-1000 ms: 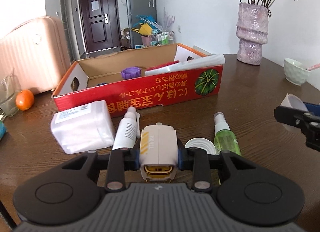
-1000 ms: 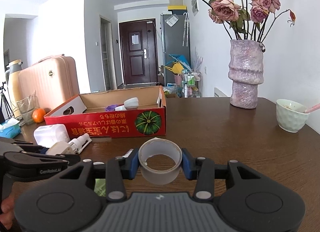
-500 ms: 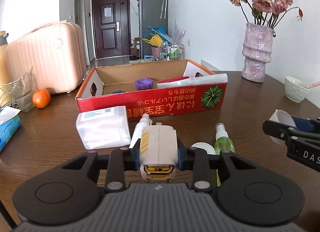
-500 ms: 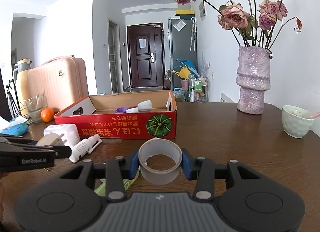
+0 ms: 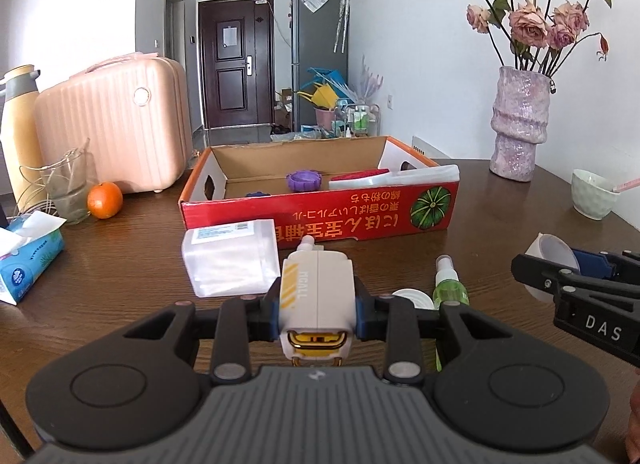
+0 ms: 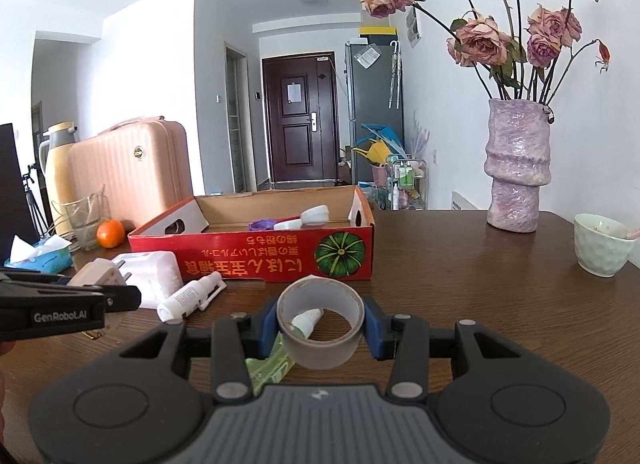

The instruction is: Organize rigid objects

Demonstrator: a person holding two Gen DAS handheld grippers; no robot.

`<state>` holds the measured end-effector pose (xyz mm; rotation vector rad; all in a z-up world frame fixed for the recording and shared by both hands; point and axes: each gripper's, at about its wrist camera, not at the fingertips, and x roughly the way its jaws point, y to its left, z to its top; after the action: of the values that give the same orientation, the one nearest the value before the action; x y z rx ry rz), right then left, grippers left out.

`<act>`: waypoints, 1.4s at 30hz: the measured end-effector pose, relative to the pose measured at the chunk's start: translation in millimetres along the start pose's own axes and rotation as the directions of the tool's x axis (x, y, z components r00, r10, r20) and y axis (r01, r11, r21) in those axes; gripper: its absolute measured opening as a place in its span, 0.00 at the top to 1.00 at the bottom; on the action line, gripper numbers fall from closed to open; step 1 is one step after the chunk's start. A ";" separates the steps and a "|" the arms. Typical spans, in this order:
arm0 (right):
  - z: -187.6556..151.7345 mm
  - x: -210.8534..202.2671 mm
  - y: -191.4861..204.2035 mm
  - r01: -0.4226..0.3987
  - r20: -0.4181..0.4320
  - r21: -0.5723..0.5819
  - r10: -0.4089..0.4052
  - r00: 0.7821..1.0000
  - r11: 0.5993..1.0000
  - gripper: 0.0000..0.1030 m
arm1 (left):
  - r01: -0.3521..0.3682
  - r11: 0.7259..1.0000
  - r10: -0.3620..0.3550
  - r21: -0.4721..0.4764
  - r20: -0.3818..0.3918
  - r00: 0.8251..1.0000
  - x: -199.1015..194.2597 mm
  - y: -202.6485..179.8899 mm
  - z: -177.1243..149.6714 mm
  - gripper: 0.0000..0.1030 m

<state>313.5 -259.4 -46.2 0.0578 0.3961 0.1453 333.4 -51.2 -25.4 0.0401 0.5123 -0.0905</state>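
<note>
my left gripper (image 5: 317,304) clamps the white charger (image 5: 316,296); my right gripper (image 6: 320,328) pinches the tape roll (image 6: 320,324). both hang short of the red cardboard box (image 5: 320,215). i could clip its near wall, or crowd both loads together at the drop.

The worktop (image 6: 460,284) is dark wood, polished and faintly reflective. Ahead of the right gripper (image 6: 321,328) stands a box (image 6: 276,258) of printed, slightly glossy cardboard with raw brown inner walls. That gripper's matt black plastic clamps a smooth, greyish tape roll (image 6: 320,330). The left gripper (image 5: 317,306) holds a satin white plastic adapter (image 5: 317,296) with gilt metal trim.
</note>
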 end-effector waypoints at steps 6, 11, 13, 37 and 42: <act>-1.4 -3.1 8.7 -0.015 0.005 -0.003 0.015 1.000 1.000 0.59 | -0.007 1.000 0.007 -0.020 0.018 1.000 -11.0 6.6 -0.8 0.68; 0.5 -4.6 15.7 -0.028 0.011 -0.001 0.028 1.000 1.000 0.59 | -0.010 0.999 0.011 -0.037 0.034 0.999 -19.3 11.8 0.7 0.68; 1.3 -5.2 19.5 -0.032 0.012 -0.003 0.032 0.999 0.999 0.59 | -0.011 0.999 0.012 -0.040 0.037 0.999 -20.8 13.1 1.7 0.68; 34.0 7.3 50.7 -0.045 0.050 -0.039 0.047 0.998 0.998 0.59 | -0.022 0.998 0.026 -0.056 0.066 0.997 -14.6 30.1 34.5 0.68; 43.7 18.2 52.6 -0.047 0.064 -0.037 0.049 0.997 0.998 0.59 | -0.022 0.998 0.026 -0.062 0.079 0.997 -7.0 31.5 43.7 0.68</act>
<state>340.2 -205.9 -8.4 0.0372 0.3269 0.1976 351.6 -21.9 16.6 -0.0171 0.4348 -0.0527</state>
